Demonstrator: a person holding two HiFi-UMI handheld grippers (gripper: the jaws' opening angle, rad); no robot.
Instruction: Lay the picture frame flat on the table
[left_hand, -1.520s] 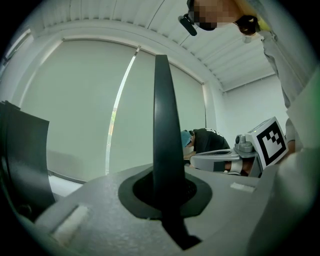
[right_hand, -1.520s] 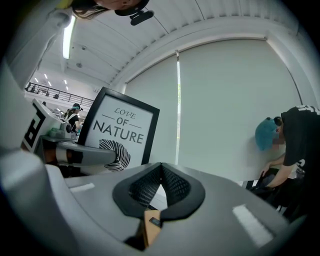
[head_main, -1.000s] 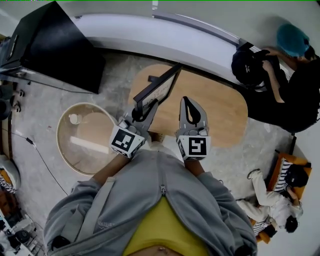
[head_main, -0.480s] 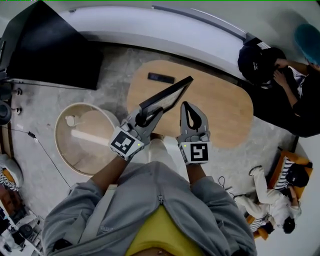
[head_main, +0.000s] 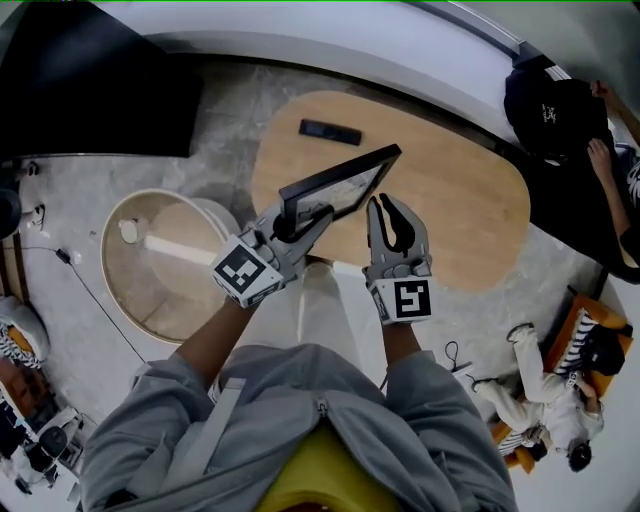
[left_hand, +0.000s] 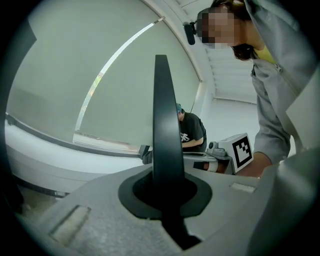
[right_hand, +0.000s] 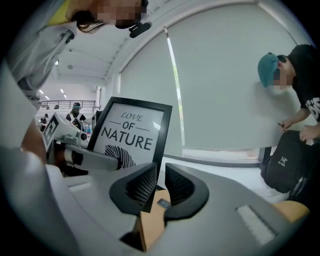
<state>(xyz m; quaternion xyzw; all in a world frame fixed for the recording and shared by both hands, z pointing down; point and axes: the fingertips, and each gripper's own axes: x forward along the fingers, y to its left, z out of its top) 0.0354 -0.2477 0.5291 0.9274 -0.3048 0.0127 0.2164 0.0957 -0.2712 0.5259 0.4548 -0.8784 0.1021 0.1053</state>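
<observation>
A black picture frame (head_main: 340, 188) with a print reading "Love of Nature" hangs tilted over the oval wooden table (head_main: 460, 205). My left gripper (head_main: 292, 222) is shut on the frame's left edge, which shows as a dark upright bar (left_hand: 162, 120) in the left gripper view, pinched between the jaws (left_hand: 167, 186). My right gripper (head_main: 392, 210) is at the frame's right side. Its jaws (right_hand: 159, 186) have just been opening and now stand apart. The frame (right_hand: 131, 134) has its lower right edge in that gap, with no pad pressing on it.
A black remote (head_main: 330, 131) lies at the table's far left. A round light side table (head_main: 160, 265) stands to the left, a big black block (head_main: 90, 90) beyond it. A person in black (head_main: 570, 120) bends over a black backpack (right_hand: 286, 162) at the right.
Both grippers and the frame have sunk toward the table, and the frame leans flatter. The right gripper's jaws, shut before, have parted.
</observation>
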